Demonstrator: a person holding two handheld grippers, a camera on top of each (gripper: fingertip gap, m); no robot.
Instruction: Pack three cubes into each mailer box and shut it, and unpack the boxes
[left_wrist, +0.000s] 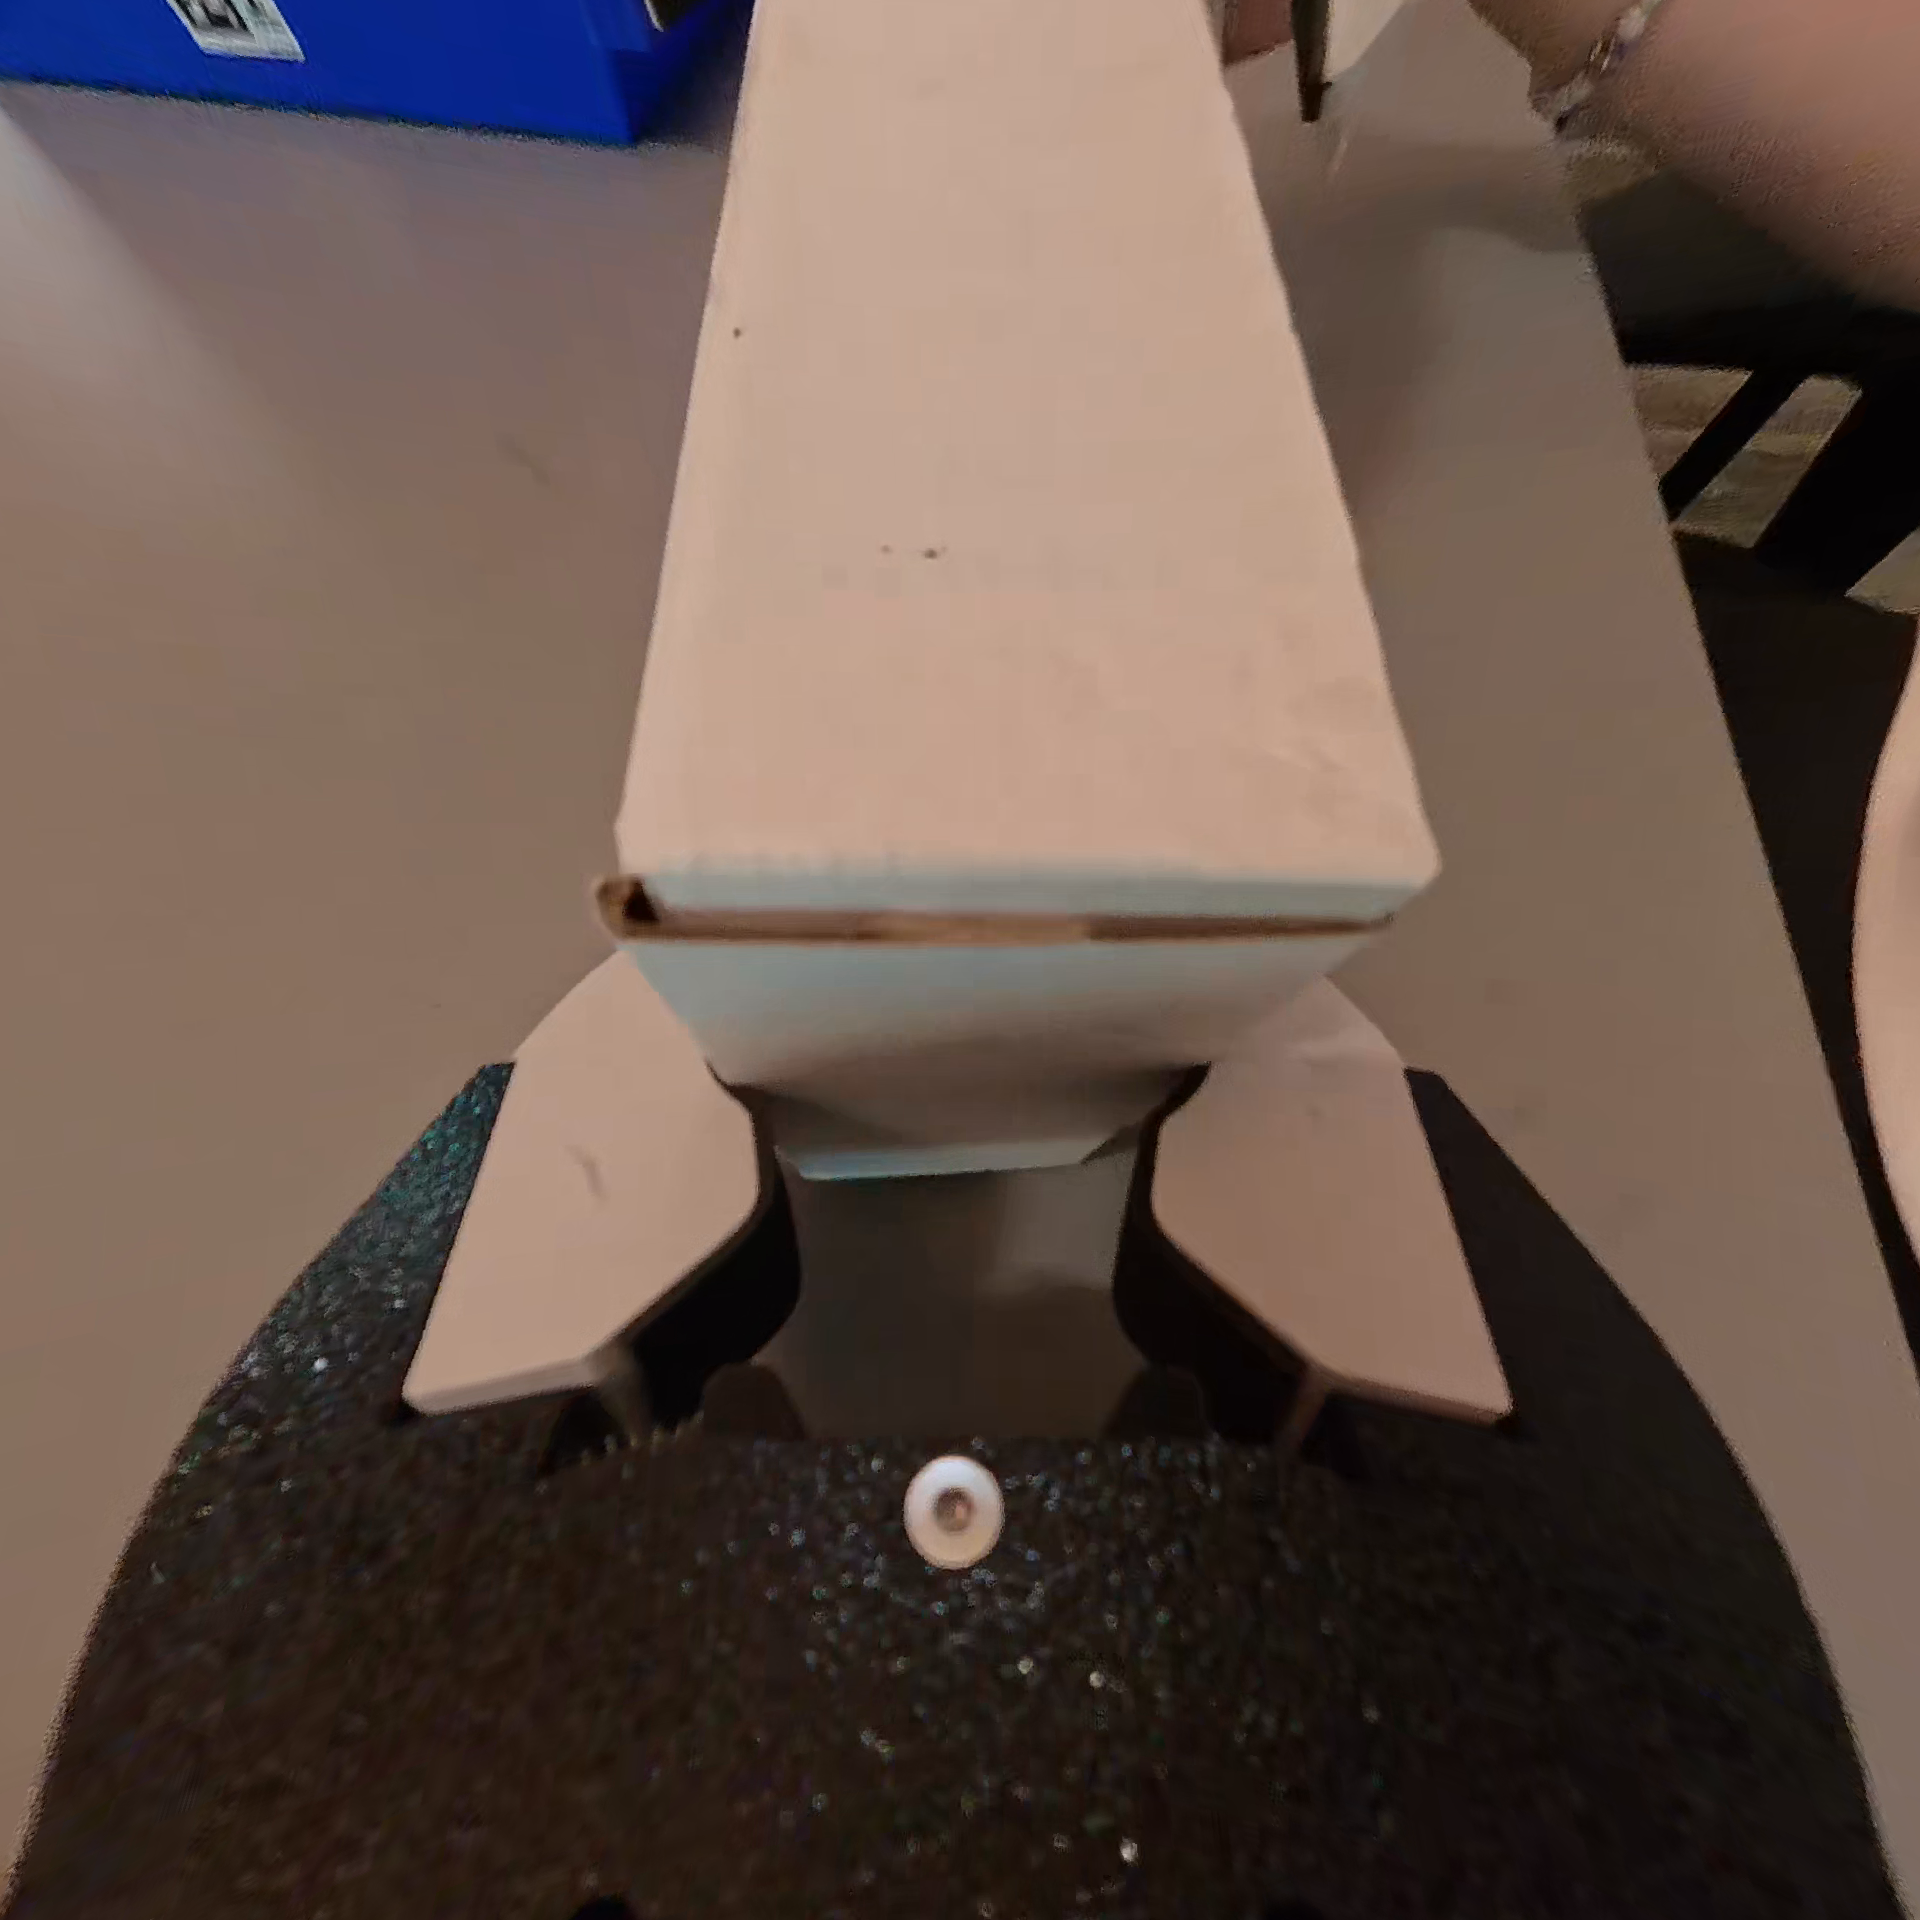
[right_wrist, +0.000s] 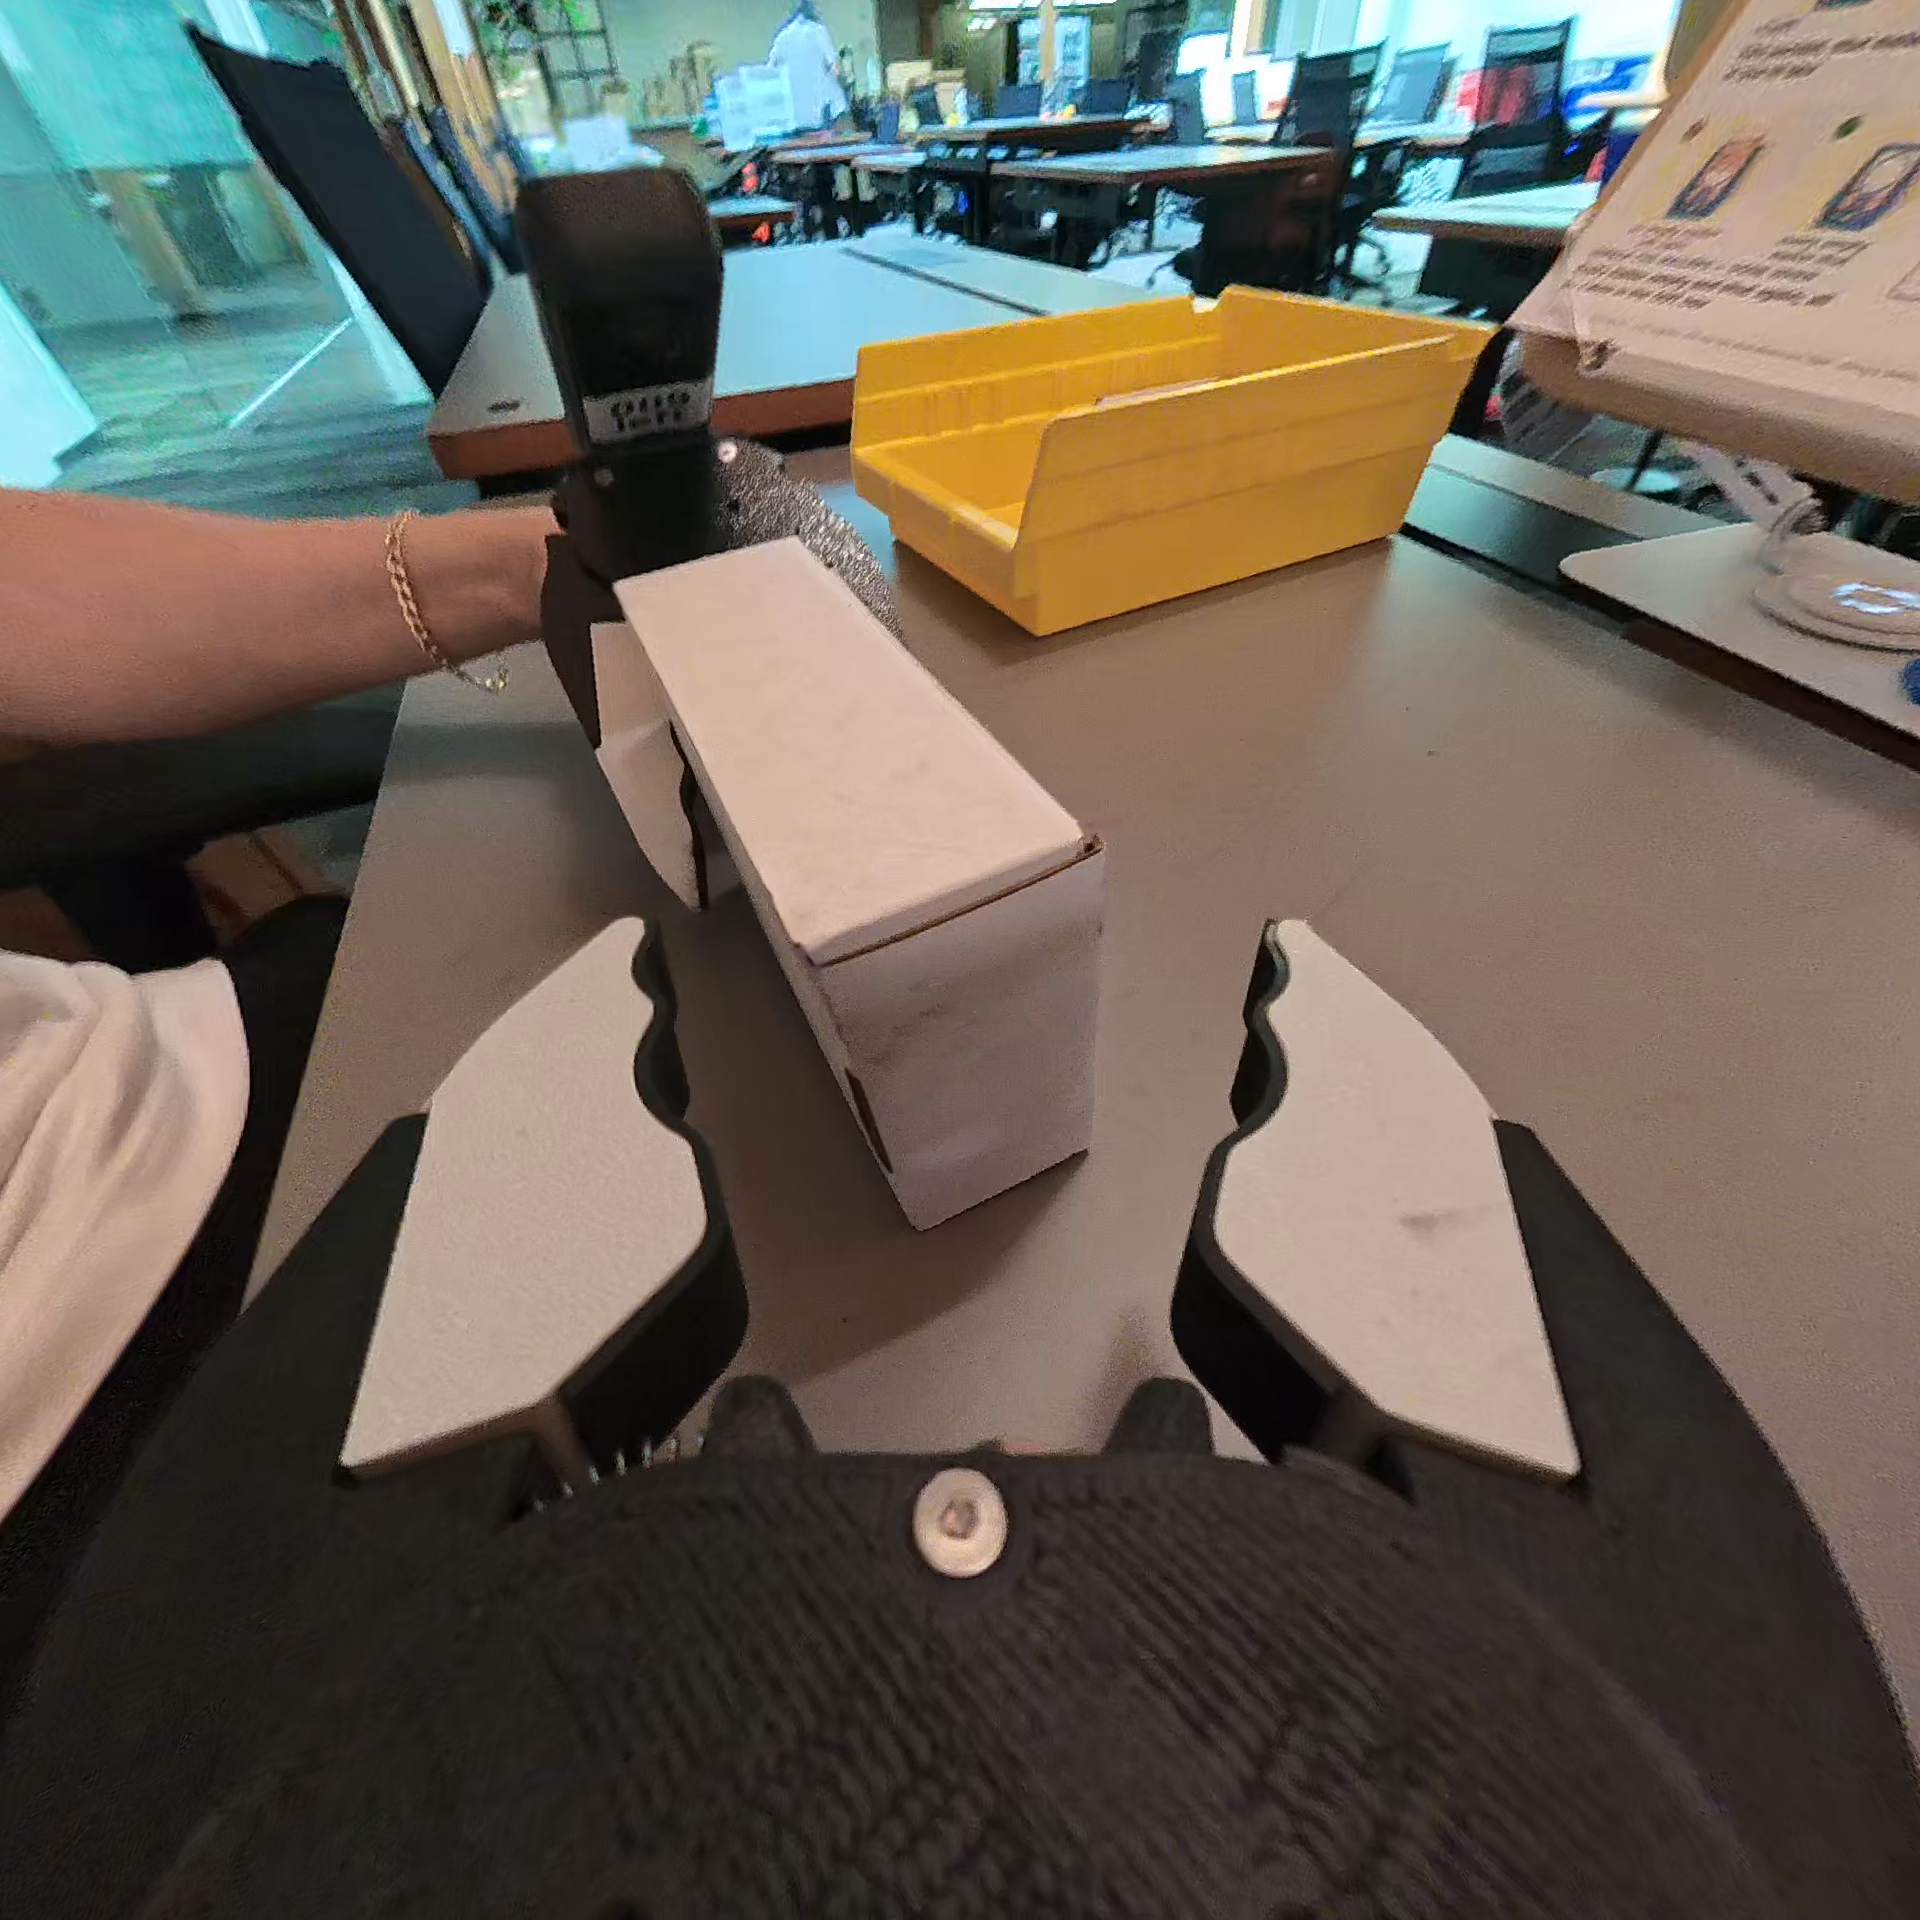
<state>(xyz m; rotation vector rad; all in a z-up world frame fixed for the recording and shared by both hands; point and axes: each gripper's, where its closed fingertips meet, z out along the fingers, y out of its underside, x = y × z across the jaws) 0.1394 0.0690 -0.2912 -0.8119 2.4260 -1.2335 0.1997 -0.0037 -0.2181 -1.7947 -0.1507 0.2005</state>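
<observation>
A long white mailer box (left_wrist: 997, 520) lies on the grey table (left_wrist: 312, 623) with its lid down; a thin seam shows at its end. My left gripper (left_wrist: 961, 1091) is shut on the near end of the box, one finger on each side. In the right wrist view the box (right_wrist: 862, 769) runs away from me, and a finger (right_wrist: 649, 800) of the left gripper clamps its far end. My right gripper (right_wrist: 956, 935) is open and empty, just short of the box's near end, not touching it. No cubes are in view.
A yellow bin (right_wrist: 1143, 447) stands behind the box on the table (right_wrist: 1455, 831). A blue bin (left_wrist: 364, 62) sits at the far left in the left wrist view. A person's forearm (right_wrist: 208, 603) reaches in from the left. A printed sheet on a stand (right_wrist: 1745, 208) is at the right. Across from one pair of fingers to the other is roughly 12 cm.
</observation>
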